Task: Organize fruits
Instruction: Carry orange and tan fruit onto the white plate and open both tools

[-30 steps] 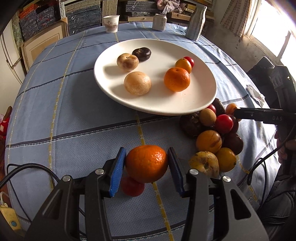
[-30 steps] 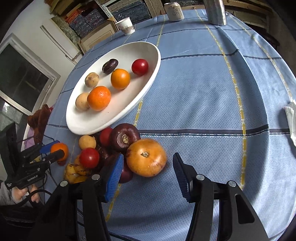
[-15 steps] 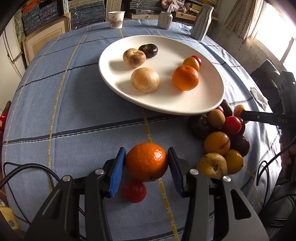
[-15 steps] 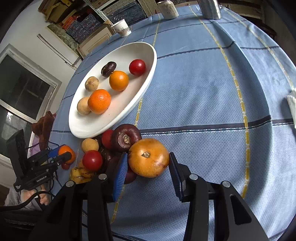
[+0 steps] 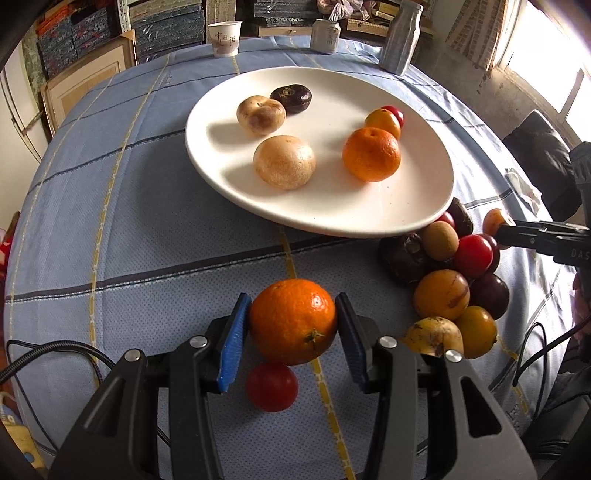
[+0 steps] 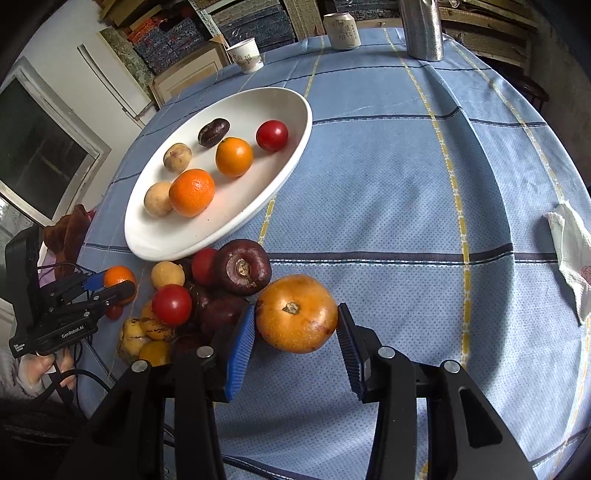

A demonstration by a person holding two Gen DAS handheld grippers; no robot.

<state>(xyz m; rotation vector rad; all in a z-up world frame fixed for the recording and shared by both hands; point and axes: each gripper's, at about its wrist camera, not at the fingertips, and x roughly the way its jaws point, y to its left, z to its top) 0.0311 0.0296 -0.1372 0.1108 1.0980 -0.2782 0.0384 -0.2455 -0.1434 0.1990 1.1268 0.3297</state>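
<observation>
My left gripper (image 5: pixel 291 326) is shut on a round orange (image 5: pixel 293 321), just above a small red tomato (image 5: pixel 272 386) on the blue cloth. Beyond it the white oval plate (image 5: pixel 332 199) carries several fruits, among them another orange (image 5: pixel 371 154). A pile of mixed fruit (image 5: pixel 443 280) lies by the plate's near right rim. My right gripper (image 6: pixel 295 332) is shut on a large orange-yellow fruit (image 6: pixel 297 314) at the right edge of that pile (image 6: pixel 192 302), both blue pads against its sides. The right wrist view also shows the left gripper (image 6: pixel 107 290) at far left.
A paper cup (image 5: pixel 224 38), a can (image 5: pixel 325 35) and a metal bottle (image 5: pixel 400 37) stand at the table's far edge. A crumpled tissue (image 6: pixel 569 258) lies at the right. Cables (image 5: pixel 55 350) trail near the front left. A person's hand (image 6: pixel 44 365) grips the left handle.
The right gripper's jaws have closed from wide apart onto the orange-yellow fruit. The left gripper has kept its hold on the orange and has hardly moved.
</observation>
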